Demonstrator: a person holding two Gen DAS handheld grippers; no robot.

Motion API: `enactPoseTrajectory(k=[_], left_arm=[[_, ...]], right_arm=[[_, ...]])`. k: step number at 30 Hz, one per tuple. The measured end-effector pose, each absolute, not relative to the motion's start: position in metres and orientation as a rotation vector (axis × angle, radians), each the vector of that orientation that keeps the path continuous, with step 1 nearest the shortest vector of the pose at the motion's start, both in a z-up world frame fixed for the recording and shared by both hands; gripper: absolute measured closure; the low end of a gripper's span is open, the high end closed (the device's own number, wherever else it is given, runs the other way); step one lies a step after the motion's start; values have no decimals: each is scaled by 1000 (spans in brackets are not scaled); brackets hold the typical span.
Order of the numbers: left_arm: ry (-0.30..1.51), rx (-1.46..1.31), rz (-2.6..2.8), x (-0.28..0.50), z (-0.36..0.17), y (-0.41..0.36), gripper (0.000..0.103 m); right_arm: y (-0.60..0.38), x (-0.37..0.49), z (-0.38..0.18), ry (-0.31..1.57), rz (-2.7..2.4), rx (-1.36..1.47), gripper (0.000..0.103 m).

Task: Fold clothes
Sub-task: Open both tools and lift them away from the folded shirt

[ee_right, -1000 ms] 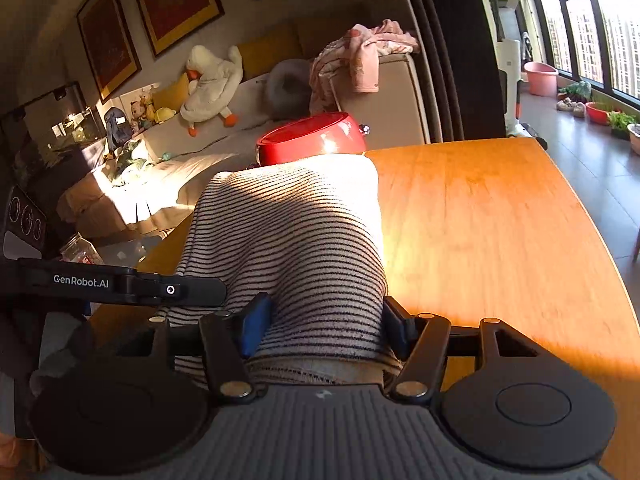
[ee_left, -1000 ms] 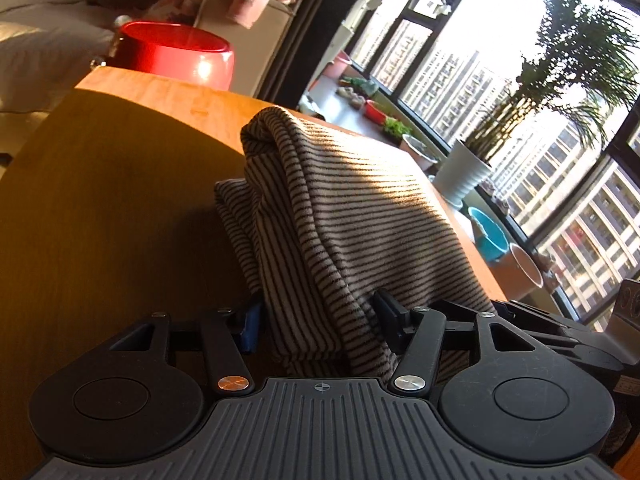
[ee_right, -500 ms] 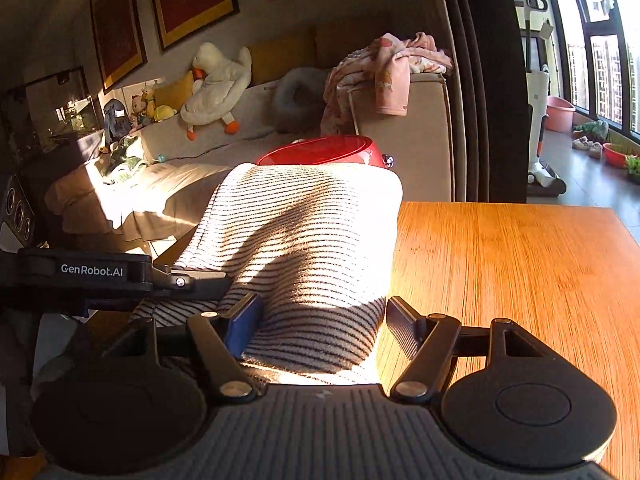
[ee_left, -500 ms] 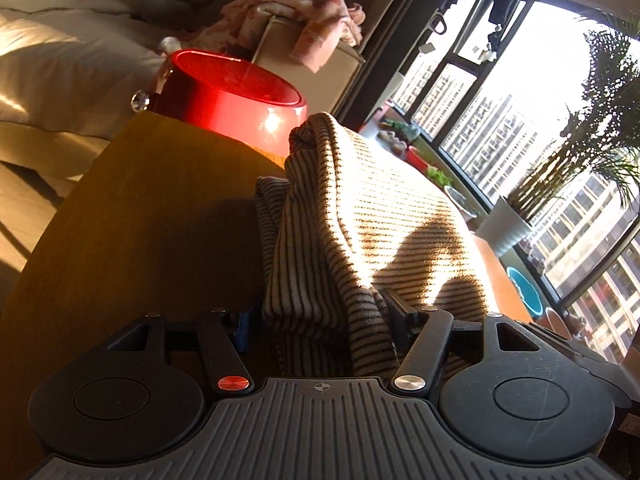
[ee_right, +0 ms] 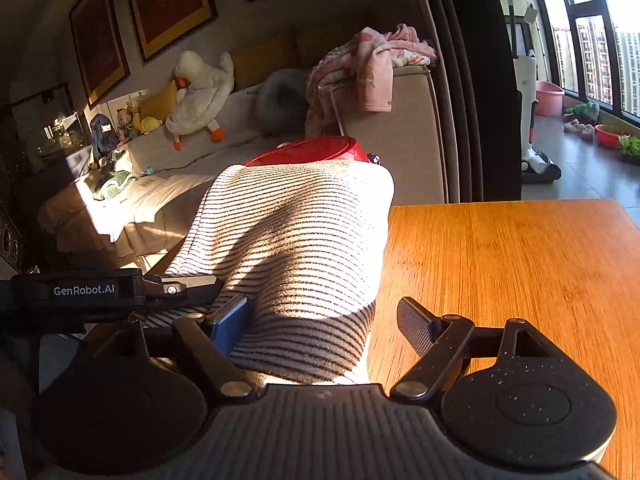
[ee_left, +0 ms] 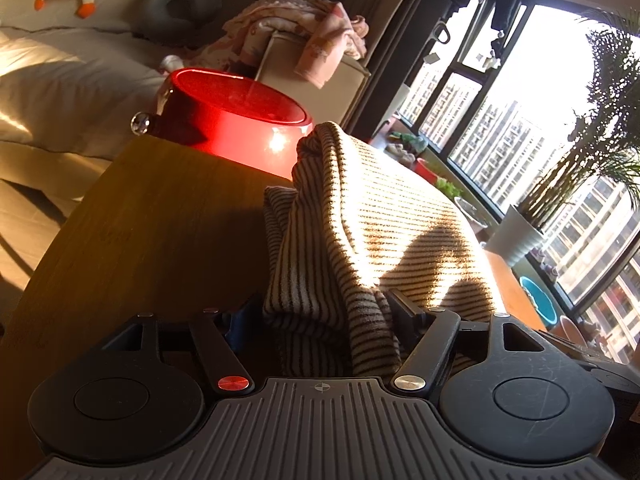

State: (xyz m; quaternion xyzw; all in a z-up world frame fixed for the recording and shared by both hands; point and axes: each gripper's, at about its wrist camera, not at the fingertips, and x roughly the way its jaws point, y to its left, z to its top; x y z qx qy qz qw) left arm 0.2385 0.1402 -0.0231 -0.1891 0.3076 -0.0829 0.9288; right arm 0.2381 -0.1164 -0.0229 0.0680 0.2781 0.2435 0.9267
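Mid-fold: left gripper [ee_left: 320, 316] is clamped on the bunched brown-and-cream striped knit garment [ee_left: 372, 224] near the glossy red round pot [ee_left: 236, 128]; right gripper [ee_right: 326, 322] spread apart, so it probably needs to regrip next.

A home living room: a sofa [ee_right: 400, 128] with a plush duck [ee_right: 200, 92] upper left, framed pictures [ee_right: 168, 0] above, high-rise windows [ee_right: 592, 40] upper right.
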Motion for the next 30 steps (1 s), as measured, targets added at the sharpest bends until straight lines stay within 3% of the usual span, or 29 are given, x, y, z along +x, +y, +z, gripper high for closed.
enactPoseTrajectory(k=[4, 7, 9, 20, 30], left_arm=[[613, -362, -125, 216, -16, 135, 28], [610, -347, -92, 193, -14, 128, 20], [626, -344, -80, 174, -18, 121, 18], [639, -242, 42, 76, -23, 66, 0], [725, -63, 158, 28, -25, 22, 0]], right_arm=[[-117, 226, -20, 522, 462, 115, 19], [-118, 207, -17, 483, 432, 84, 16], [-122, 196, -17, 487, 431, 92, 10], [-158, 118, -19, 565, 402, 123, 0], [-188, 64, -28, 698, 294, 73, 0]])
